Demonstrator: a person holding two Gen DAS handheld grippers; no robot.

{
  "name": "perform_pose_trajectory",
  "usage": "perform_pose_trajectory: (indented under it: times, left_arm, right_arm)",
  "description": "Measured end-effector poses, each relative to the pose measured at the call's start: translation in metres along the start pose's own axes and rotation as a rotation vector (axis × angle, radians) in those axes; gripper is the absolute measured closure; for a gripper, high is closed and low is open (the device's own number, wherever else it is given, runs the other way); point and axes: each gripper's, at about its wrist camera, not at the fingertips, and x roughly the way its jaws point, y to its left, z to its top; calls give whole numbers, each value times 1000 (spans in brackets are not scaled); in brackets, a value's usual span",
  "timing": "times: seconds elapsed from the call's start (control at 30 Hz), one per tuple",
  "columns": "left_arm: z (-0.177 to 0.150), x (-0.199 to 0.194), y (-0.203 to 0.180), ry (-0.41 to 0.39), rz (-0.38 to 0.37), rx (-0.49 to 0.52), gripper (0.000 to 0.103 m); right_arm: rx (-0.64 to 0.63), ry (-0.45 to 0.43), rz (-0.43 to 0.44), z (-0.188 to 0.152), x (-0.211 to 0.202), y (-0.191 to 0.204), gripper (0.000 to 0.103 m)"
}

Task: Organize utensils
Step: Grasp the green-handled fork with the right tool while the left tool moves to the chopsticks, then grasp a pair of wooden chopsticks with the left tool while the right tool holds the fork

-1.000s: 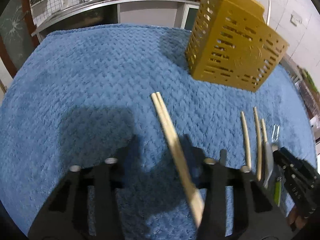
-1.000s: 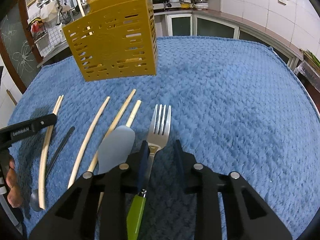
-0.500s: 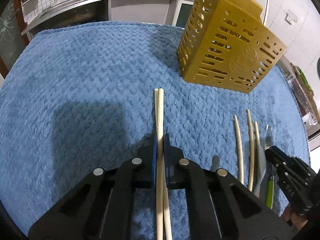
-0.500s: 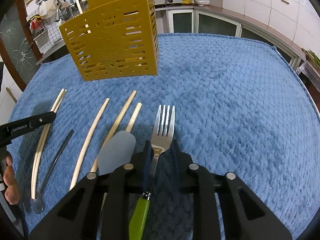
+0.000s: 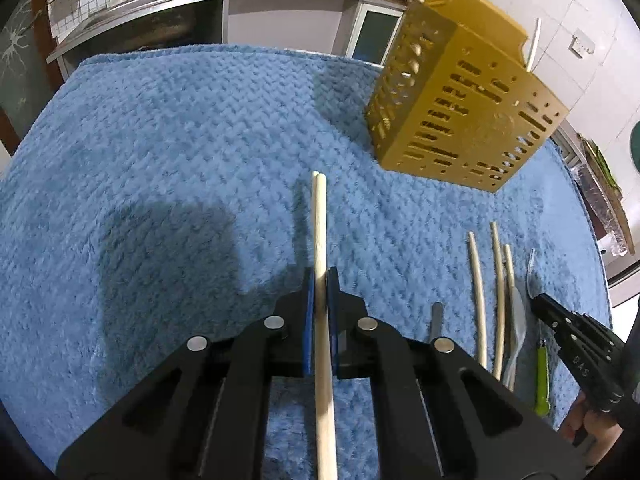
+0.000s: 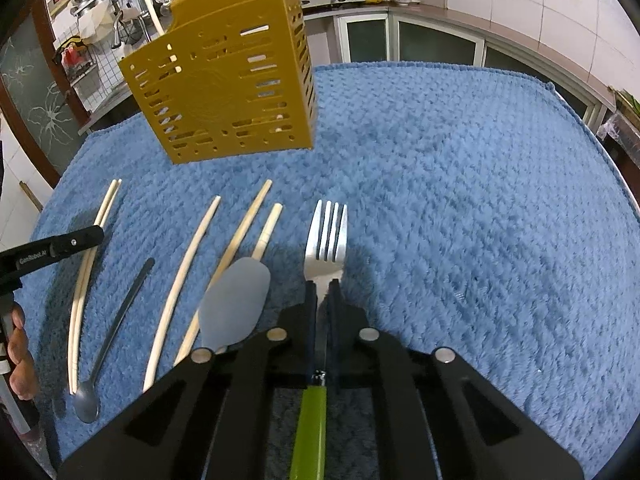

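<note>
My left gripper is shut on a pair of pale wooden chopsticks that point straight ahead over the blue towel. In the right wrist view my right gripper is closing its jaws, and the pads press the neck of a green-handled fork lying on the towel. A yellow slotted utensil holder stands at the back, with a few sticks poking out of its top. The same holder shows upper left in the right wrist view.
Left of the fork lie a grey spatula, three loose chopsticks and a dark long-handled spoon. The blue towel covers the table. Kitchen counters and cabinets stand behind.
The left jaws closed on the chopstick pair, which swung from slanted to straight ahead. The right jaws narrowed onto the fork's neck. Neither hand shifted much.
</note>
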Motion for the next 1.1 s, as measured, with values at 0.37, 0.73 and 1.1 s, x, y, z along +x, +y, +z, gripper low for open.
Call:
perform_pose_trajectory:
  times: [0.37,0.73,1.1]
  left_arm:
    - [-1,0,15,23,-6,-9,97]
    - [-2,-7,34,19,17,-29,89]
    - [5,6,12,51,94,43,89]
  right_arm:
    - [6,11,1,-1,1,1,93]
    - [6,9,-7,-1,2,2,93]
    - [-6,40,-40,6,6,6,93]
